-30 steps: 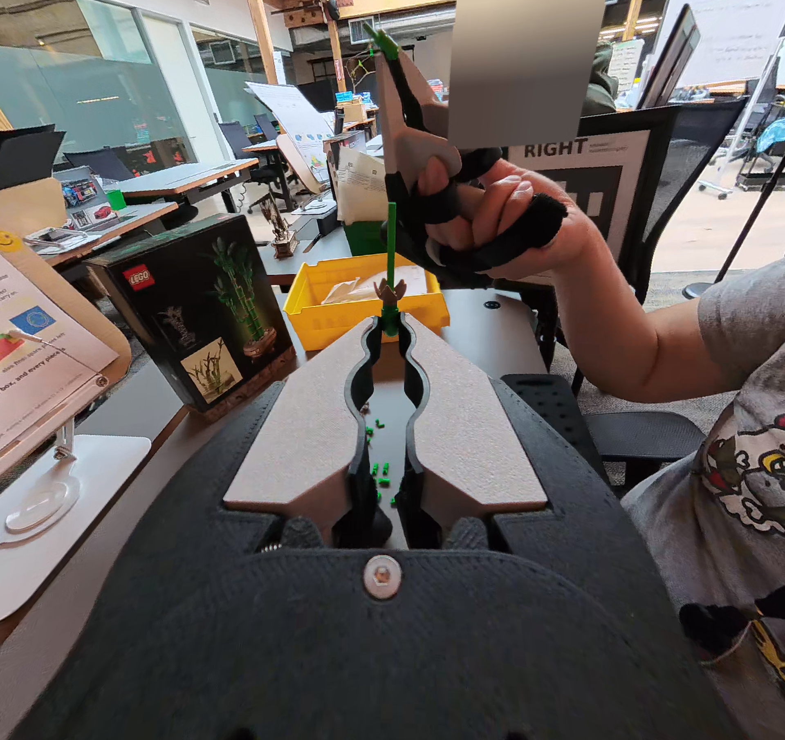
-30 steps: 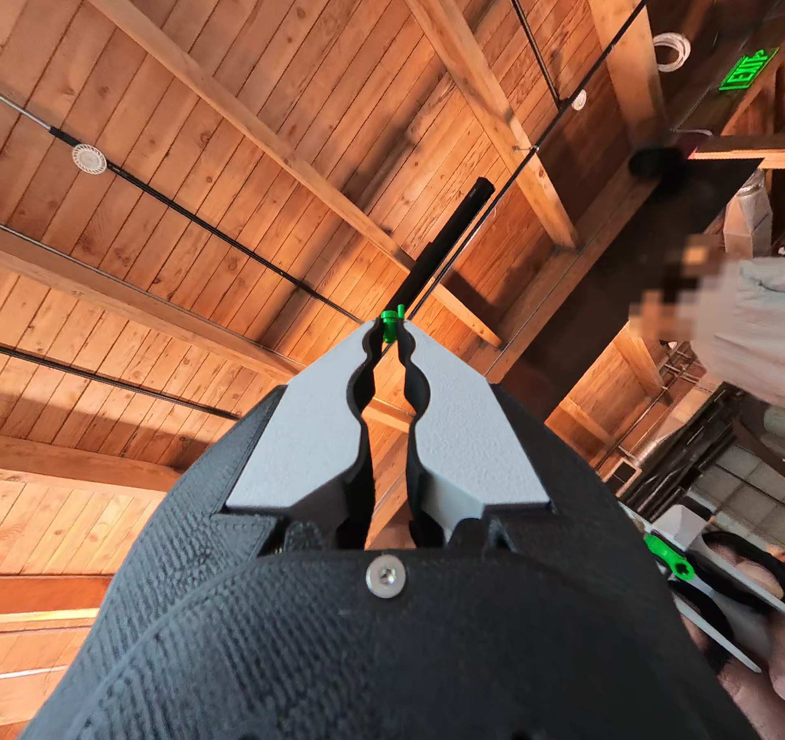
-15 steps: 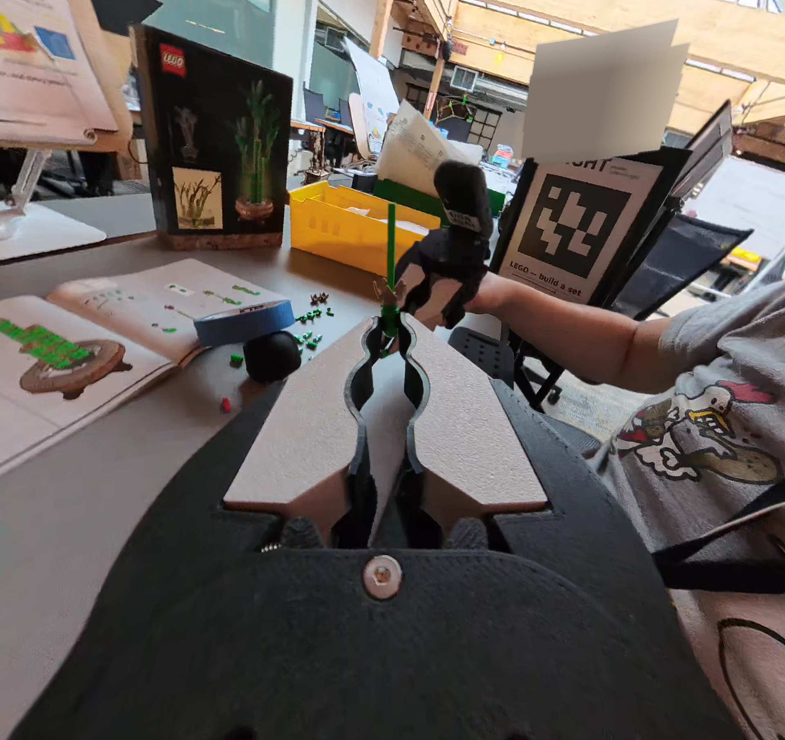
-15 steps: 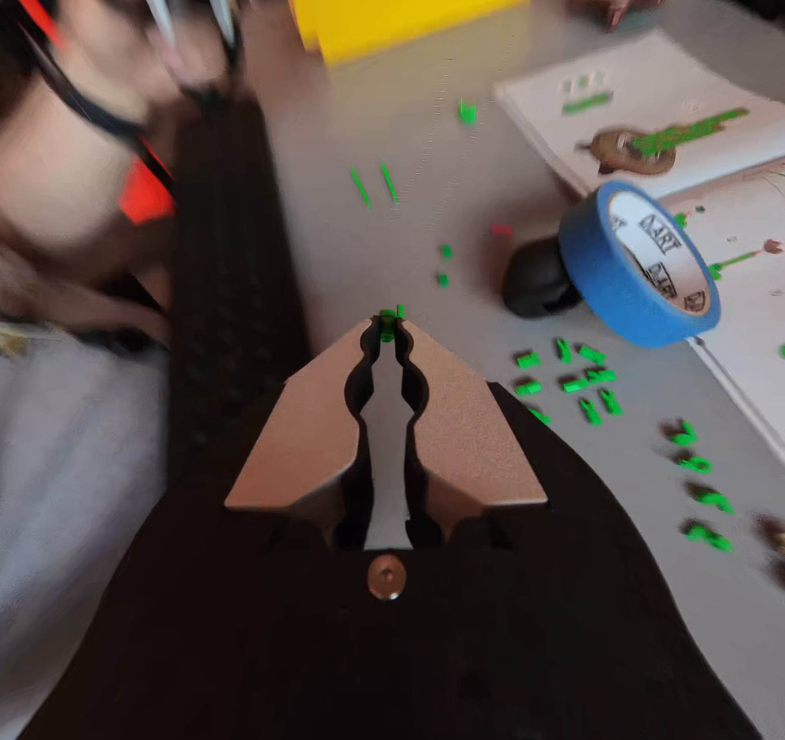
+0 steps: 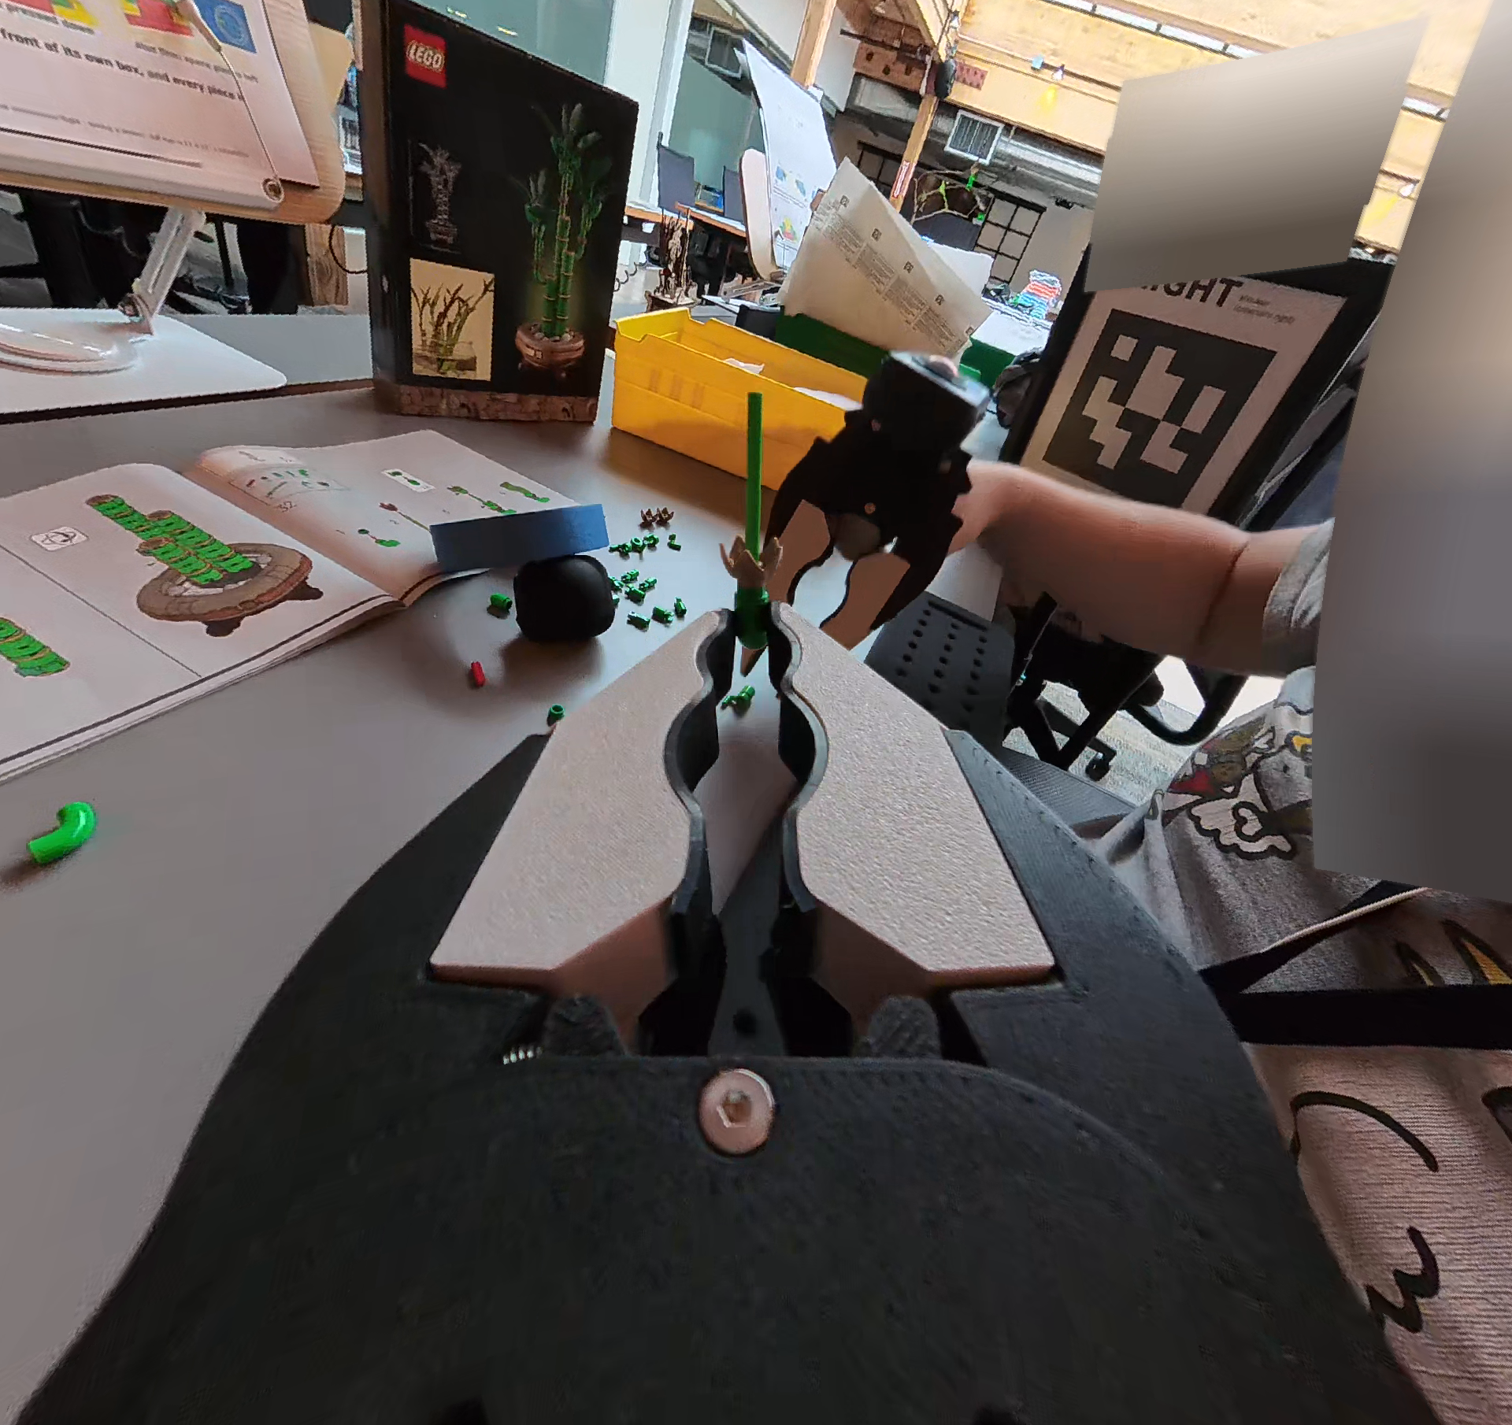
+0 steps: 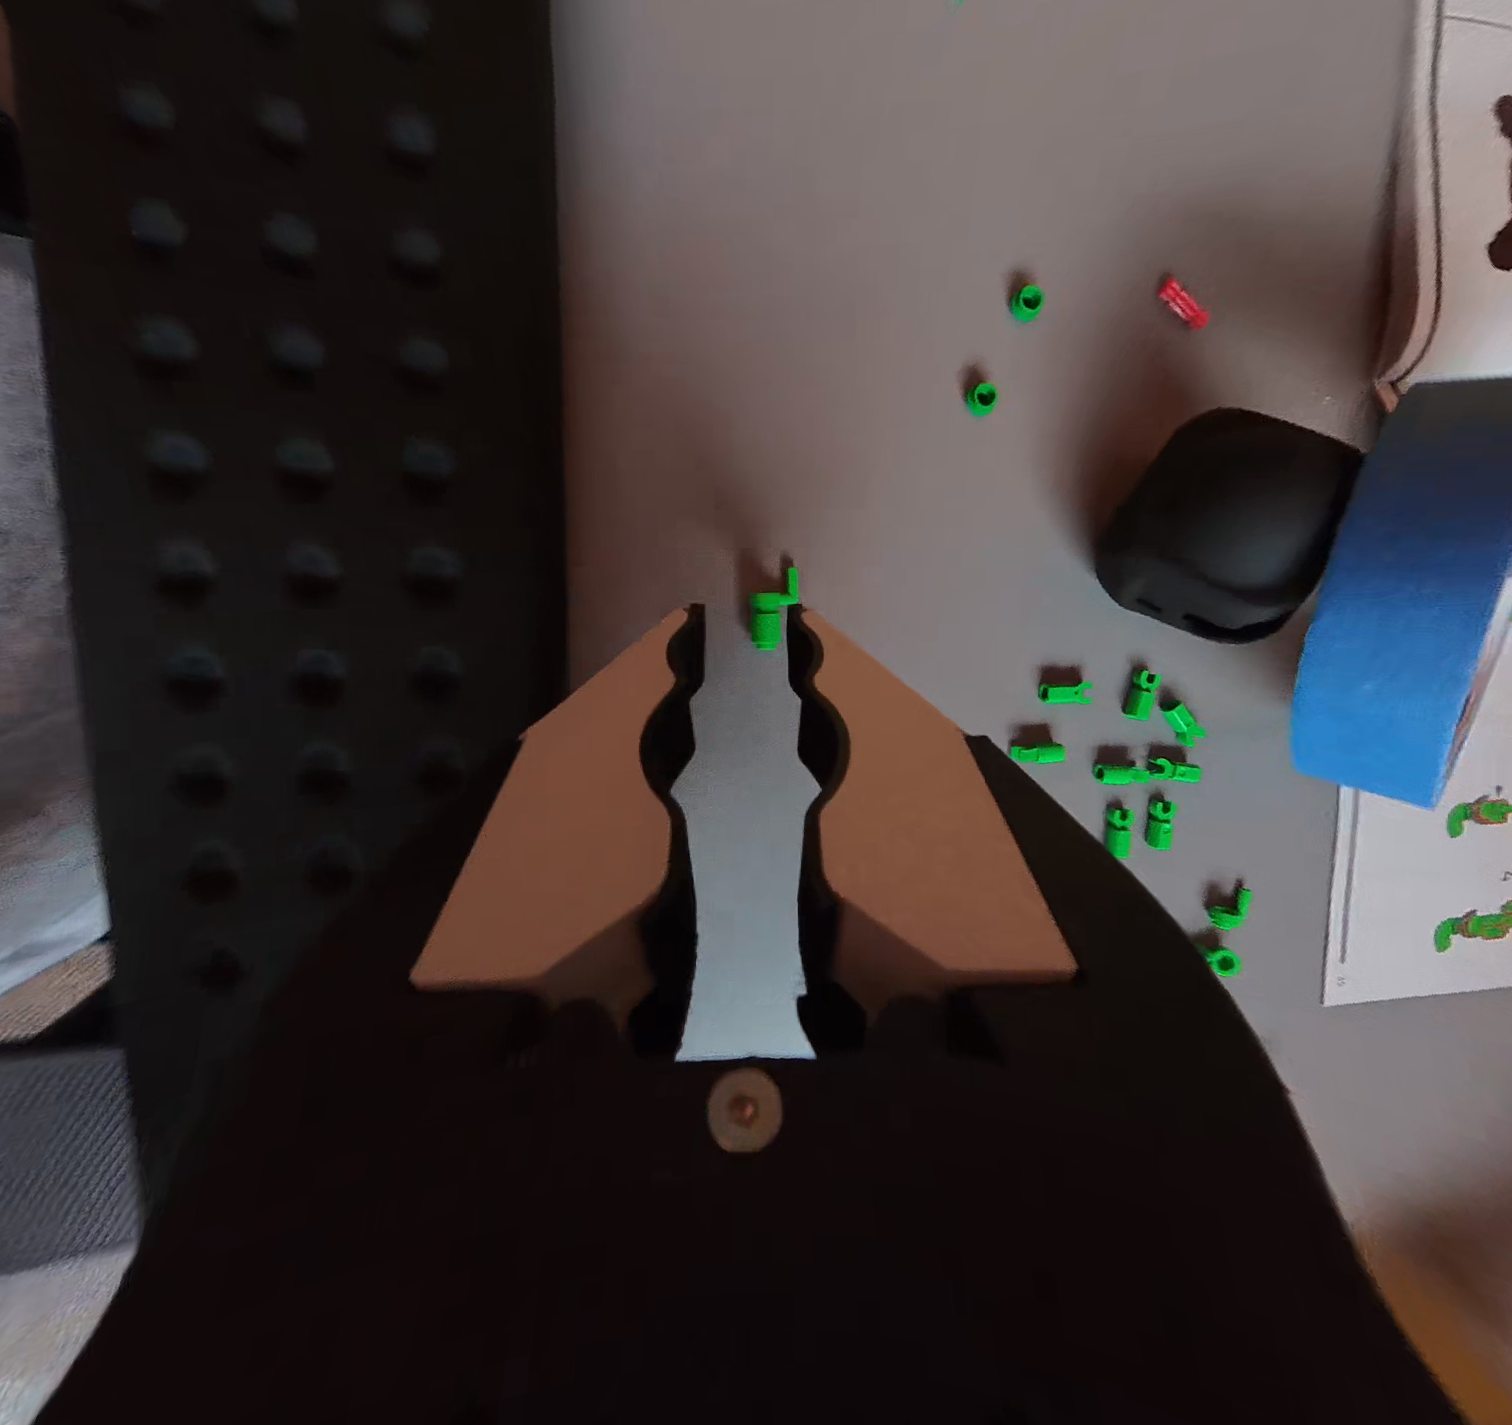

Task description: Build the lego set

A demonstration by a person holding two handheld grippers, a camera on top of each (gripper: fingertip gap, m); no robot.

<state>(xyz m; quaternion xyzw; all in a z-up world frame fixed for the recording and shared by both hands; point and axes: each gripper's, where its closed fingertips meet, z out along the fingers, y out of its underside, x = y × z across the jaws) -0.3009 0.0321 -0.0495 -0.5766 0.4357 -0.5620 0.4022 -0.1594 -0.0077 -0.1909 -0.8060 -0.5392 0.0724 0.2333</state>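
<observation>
My left gripper [image 5: 749, 627] is shut on the base of an upright green stem [image 5: 753, 478] with a tan leaf piece on it, held above the grey table [image 5: 245, 854]. My right gripper [image 6: 746, 613] is open and points down at the table. A small green clip piece [image 6: 769, 617] sits by its right fingertip [image 6: 806, 625], no longer pinched; I cannot tell whether it rests on the table. The right gripper also shows in the left wrist view [image 5: 859, 617], just behind the stem, jaws apart.
Several loose green pieces [image 6: 1113, 764] lie beside a black case [image 6: 1219, 527] and a blue tape roll [image 6: 1407, 592]. An open instruction booklet [image 5: 204, 568], the set's box [image 5: 499, 240] and a yellow bin [image 5: 704, 396] stand behind. A black perforated chair seat [image 6: 286, 404] borders the table. The left gripper's tips are roughly 20 centimetres from the right gripper's. The black case [image 6: 1219, 527] lies some 9 centimetres from my right tips, 20 centimetres from my left tips. Look for it in the left wrist view [image 5: 590, 586] too.
The right gripper swung from pointing at the ceiling down to the table and opened, releasing the small green piece. The left gripper tilted down, still holding the stem.
</observation>
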